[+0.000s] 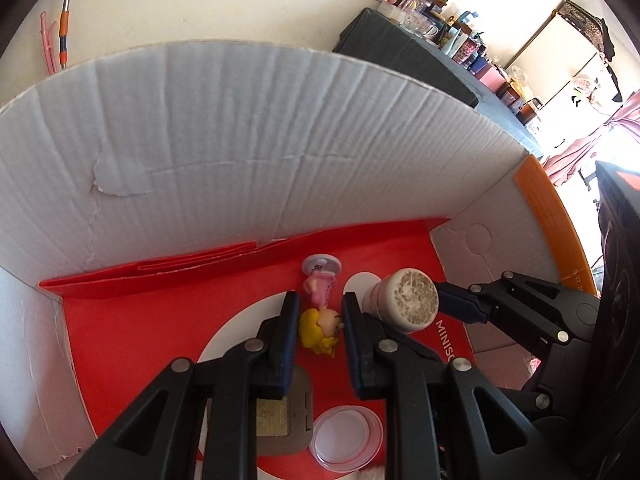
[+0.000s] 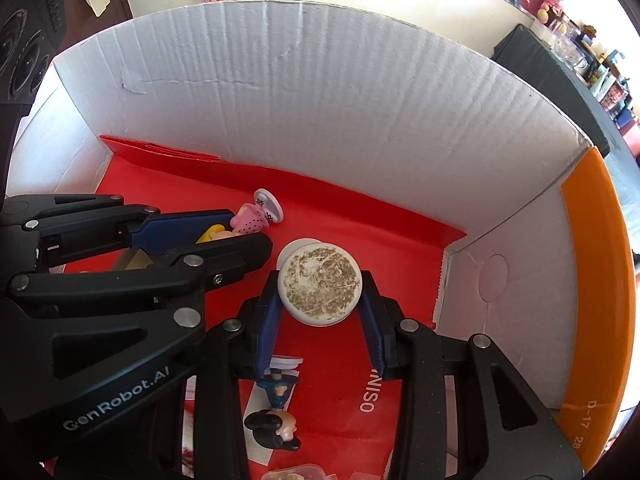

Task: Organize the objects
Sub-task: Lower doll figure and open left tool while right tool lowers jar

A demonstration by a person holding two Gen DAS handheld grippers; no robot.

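Left hand-held gripper point(image 1: 320, 316) stands spread astride the yellow-haired, pink-dressed figurine point(image 1: 322, 312). Right hand-held gripper point(image 2: 320, 288) pinches the white, speckle-ended cylindrical jar point(image 2: 320, 289) inside the white cardboard box point(image 2: 320, 100).

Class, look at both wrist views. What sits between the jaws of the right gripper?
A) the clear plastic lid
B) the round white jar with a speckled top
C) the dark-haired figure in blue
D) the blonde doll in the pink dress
B. In the right wrist view the right gripper has its jaws on either side of the round white jar, while the blonde doll lies between the jaws of the left gripper.
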